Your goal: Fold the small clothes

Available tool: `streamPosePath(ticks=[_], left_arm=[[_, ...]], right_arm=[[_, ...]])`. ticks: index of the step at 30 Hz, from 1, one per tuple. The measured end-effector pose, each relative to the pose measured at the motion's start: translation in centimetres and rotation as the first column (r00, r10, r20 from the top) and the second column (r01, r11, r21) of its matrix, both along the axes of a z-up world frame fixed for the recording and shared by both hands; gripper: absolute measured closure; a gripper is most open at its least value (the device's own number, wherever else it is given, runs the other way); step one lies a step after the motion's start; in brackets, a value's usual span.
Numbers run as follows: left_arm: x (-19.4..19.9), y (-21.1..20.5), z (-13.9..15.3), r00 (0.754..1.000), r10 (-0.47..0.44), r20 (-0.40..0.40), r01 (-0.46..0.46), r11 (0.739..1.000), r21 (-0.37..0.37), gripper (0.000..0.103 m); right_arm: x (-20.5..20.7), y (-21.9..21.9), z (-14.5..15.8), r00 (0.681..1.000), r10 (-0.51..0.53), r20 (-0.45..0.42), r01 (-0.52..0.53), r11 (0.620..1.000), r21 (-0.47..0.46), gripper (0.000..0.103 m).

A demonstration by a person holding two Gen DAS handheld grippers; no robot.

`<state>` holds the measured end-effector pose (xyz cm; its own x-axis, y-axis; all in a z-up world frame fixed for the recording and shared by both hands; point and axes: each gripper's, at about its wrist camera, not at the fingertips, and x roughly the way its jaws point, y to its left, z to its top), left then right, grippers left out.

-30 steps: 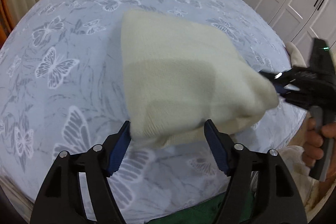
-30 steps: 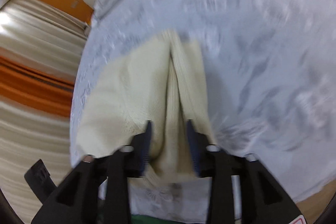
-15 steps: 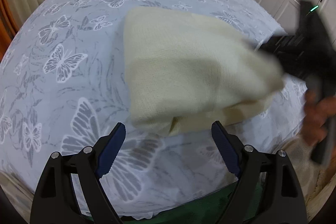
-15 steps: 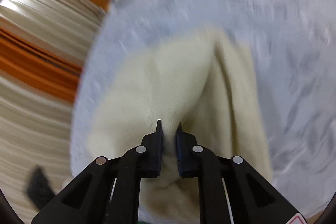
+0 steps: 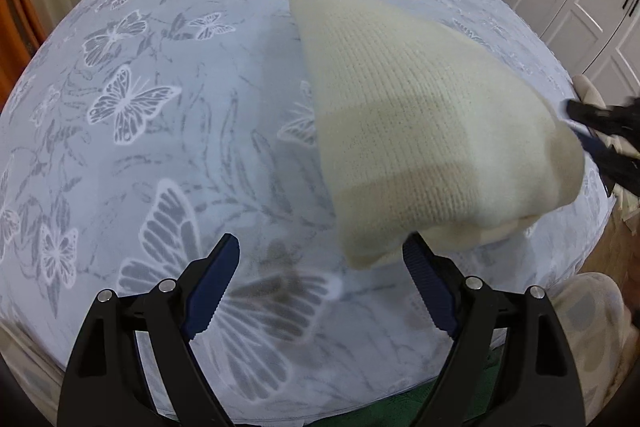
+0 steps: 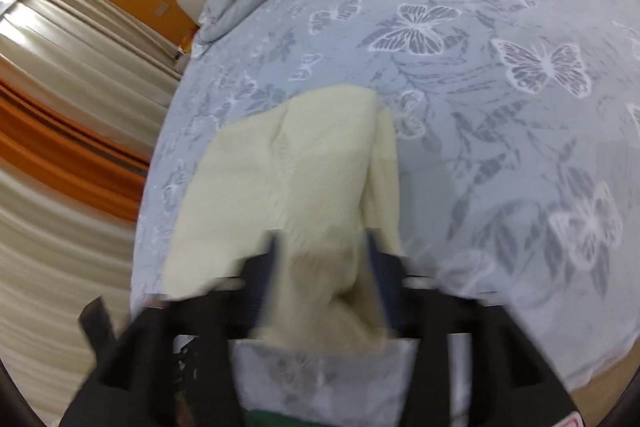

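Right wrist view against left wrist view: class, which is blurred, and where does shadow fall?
Right wrist view: the right tongs and the near end of the knit are smeared by motion blur; the bedsheet is fairly sharp. Left wrist view: mostly sharp, with a shadow band across the knit and dark shadow on the sheet before the left tongs.

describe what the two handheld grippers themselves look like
The left gripper has matte black angular plastic arms with silver rivets and dark blue ribbed pads on its jaws. The right gripper looks the same black with blue pads, though blurred. No cables or sleeves are visible.
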<state>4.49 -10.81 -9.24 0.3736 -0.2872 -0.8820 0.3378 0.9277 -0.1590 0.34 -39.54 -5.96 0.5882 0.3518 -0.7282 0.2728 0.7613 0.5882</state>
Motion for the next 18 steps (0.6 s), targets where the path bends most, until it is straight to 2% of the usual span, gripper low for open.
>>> streamPosePath(ticks=[2, 4, 5, 6, 7, 8, 9, 10, 12, 13, 15, 16, 17, 18], left_arm=[[0.3, 0.2, 0.1, 1.000, 0.004, -0.008, -0.004, 1.000, -0.020, 0.025], [0.3, 0.1, 0.3, 1.000, -0.003, -0.006, 0.003, 0.999, -0.035, 0.028], [0.4, 0.0, 0.4, 1.000, -0.014, -0.005, 0.013, 0.999, -0.040, 0.035], [0.4, -0.2, 0.5, 1.000, -0.029, -0.008, 0.028, 0.998, -0.047, 0.045], [0.5, -0.6, 0.6, 0.999, -0.049, -0.009, 0.048, 0.998, -0.049, 0.064], [0.5, -0.9, 0.8, 0.997, -0.074, -0.017, 0.073, 0.996, -0.053, 0.073], [0.5, -1.2, 1.1, 0.996, -0.086, -0.021, 0.085, 0.995, -0.046, 0.080], [0.5, -1.2, 1.6, 0.996, -0.083, -0.015, 0.082, 0.996, -0.033, 0.081], [0.7, -0.7, 1.9, 0.997, -0.075, -0.030, 0.073, 0.996, -0.053, 0.082], [0.9, -0.4, 1.7, 0.996, -0.064, -0.055, 0.060, 0.996, -0.065, 0.082], [1.1, -0.4, 0.2, 0.992, -0.056, -0.113, 0.049, 0.997, -0.064, 0.082], [1.0, -0.7, -0.6, 0.990, -0.064, -0.128, 0.059, 0.997, -0.044, 0.082], [0.6, -1.2, -1.4, 0.989, -0.076, -0.127, 0.076, 0.997, -0.006, 0.081], [0.4, -1.4, -1.7, 0.988, -0.081, -0.132, 0.082, 0.997, 0.007, 0.080]], right_arm=[[-1.8, 0.8, -0.6, 1.000, 0.001, -0.023, 0.000, 0.999, 0.038, 0.034], [-1.0, 1.9, -2.1, 0.998, 0.004, -0.067, 0.000, 0.999, 0.053, 0.034], [-0.6, 2.6, -3.2, 0.995, 0.002, -0.099, 0.003, 0.999, 0.043, 0.034], [-0.1, 2.9, -3.8, 0.993, 0.004, -0.120, 0.000, 0.999, 0.034, 0.046], [0.3, 3.2, -4.0, 0.992, 0.009, -0.127, -0.006, 1.000, 0.028, 0.087], [0.8, 3.5, -3.6, 0.994, 0.041, -0.097, -0.036, 0.998, 0.056, 0.088], [0.7, 3.5, -2.8, 0.997, 0.032, -0.075, -0.029, 0.999, 0.038, 0.090], [0.4, 3.5, -0.6, 0.999, 0.021, -0.027, -0.022, 0.999, -0.041, 0.091], [-0.4, 2.7, 1.2, 1.000, -0.002, 0.002, 0.003, 0.996, -0.086, 0.091], [-0.3, 2.2, 0.8, 1.000, -0.006, -0.019, 0.005, 0.997, -0.078, 0.091], [0.2, 1.9, -2.7, 0.987, 0.014, -0.158, -0.029, 0.995, -0.093, 0.090], [0.6, 2.5, -5.4, 0.965, 0.058, -0.257, -0.084, 0.992, -0.092, 0.089], [0.9, 2.9, -6.1, 0.950, 0.081, -0.302, -0.109, 0.991, -0.077, 0.088], [1.1, 3.2, -5.4, 0.949, 0.085, -0.303, -0.124, 0.986, -0.114, 0.083]])
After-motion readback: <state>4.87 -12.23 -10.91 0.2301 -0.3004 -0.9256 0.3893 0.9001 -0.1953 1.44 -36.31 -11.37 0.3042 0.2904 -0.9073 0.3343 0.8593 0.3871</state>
